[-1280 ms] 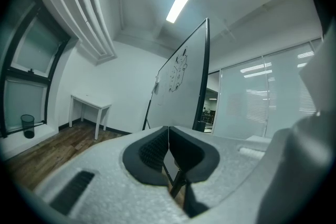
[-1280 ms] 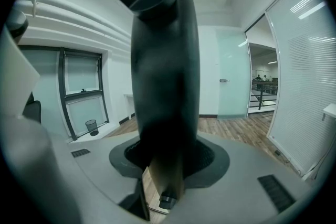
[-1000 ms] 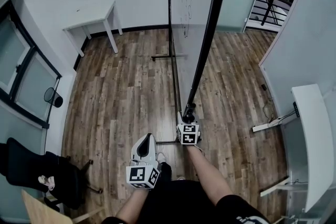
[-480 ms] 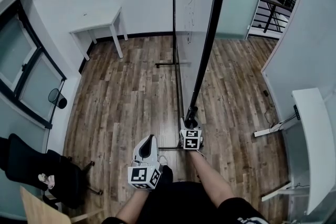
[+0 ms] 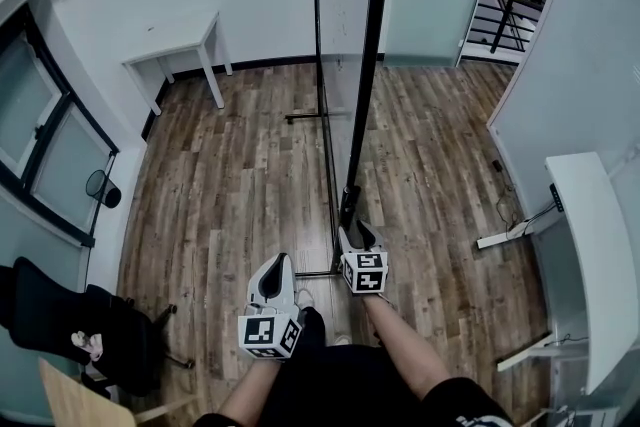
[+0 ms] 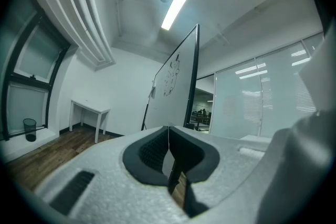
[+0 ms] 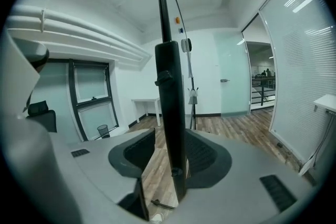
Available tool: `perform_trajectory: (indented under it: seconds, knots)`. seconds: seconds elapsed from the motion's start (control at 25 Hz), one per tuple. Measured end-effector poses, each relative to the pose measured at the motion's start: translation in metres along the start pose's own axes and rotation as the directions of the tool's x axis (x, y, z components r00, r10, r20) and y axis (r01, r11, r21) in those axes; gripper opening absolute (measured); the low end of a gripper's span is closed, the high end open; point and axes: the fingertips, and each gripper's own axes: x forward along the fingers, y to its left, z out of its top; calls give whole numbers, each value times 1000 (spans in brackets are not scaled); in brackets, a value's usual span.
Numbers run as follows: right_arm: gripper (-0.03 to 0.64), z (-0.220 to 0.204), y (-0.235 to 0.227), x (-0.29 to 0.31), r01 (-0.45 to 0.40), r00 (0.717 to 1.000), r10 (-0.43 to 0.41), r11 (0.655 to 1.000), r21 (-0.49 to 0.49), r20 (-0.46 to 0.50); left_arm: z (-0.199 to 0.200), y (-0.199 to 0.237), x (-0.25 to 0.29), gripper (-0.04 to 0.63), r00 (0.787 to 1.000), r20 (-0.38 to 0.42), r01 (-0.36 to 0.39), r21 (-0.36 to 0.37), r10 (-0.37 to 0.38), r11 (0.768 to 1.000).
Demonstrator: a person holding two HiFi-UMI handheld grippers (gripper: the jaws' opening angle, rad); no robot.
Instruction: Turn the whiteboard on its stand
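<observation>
One task object: the whiteboard (image 5: 366, 55). In the head view we see it edge-on, its black frame edge running from just ahead of us away over the wooden floor (image 5: 230, 195).
Long axis: upright. In the right gripper view the frame edge (image 7: 170, 92) rises straight through the middle of the picture.
Stand: the thin black stand (image 5: 322, 145) runs just left of the frame edge, with its foot bars resting on the floor.
Right gripper: the right gripper (image 5: 357, 235) sits at the near end of the frame edge, with the edge between its jaws (image 7: 170, 135).
Right jaw state: opening. We see floor through a gap between the left pad and the frame, so we read the clamp as released; the frame is enclosed but not pinched.
Left gripper: the left gripper (image 5: 278, 267) is clenched on nothing, its pads meeting in its own view (image 6: 168, 129). It is held low, left of the right gripper and clear of the board.
Nearer hand: the right. The whiteboard (image 6: 173, 86) lies ahead and to the right of the left gripper.
Key relation: the board lies straight ahead of the right gripper, with its face in line with our view.
Next move (our judgement): any turn must push this edge sideways, across the jaw line, so we would need to clamp it again or press a jaw flat against it.
Risk (our judgement): loose jaws may slip off the narrow frame.
</observation>
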Motion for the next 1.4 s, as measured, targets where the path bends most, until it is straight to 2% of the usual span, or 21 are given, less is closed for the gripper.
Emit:
perform_trajectory:
  seconds: [0.32,0.52,0.92,1.12,1.4]
  knots:
    - [143,4,3,-51,-43,999,43,998,46,-3,-3,-28,-13,18,1000,-17,5,5,-5,1000]
    - [99,12,2,-77,-63,998,62,994,95,13,-1,-38,-14,18,999,-32,9,3,-9,1000]
    - [26,39,26,-116,-116,993,111,987,110,49,9,-32,-14,18,1000,-25,17,19,-17,1000]
    - [20,58,51,-130,-130,989,124,989,72,81,5,-22,-12,18,998,-58,36,8,-36,999]
    - [20,71,65,-142,-138,986,128,987,86,111,-5,-16,-5,18,994,-84,73,-12,-74,997]
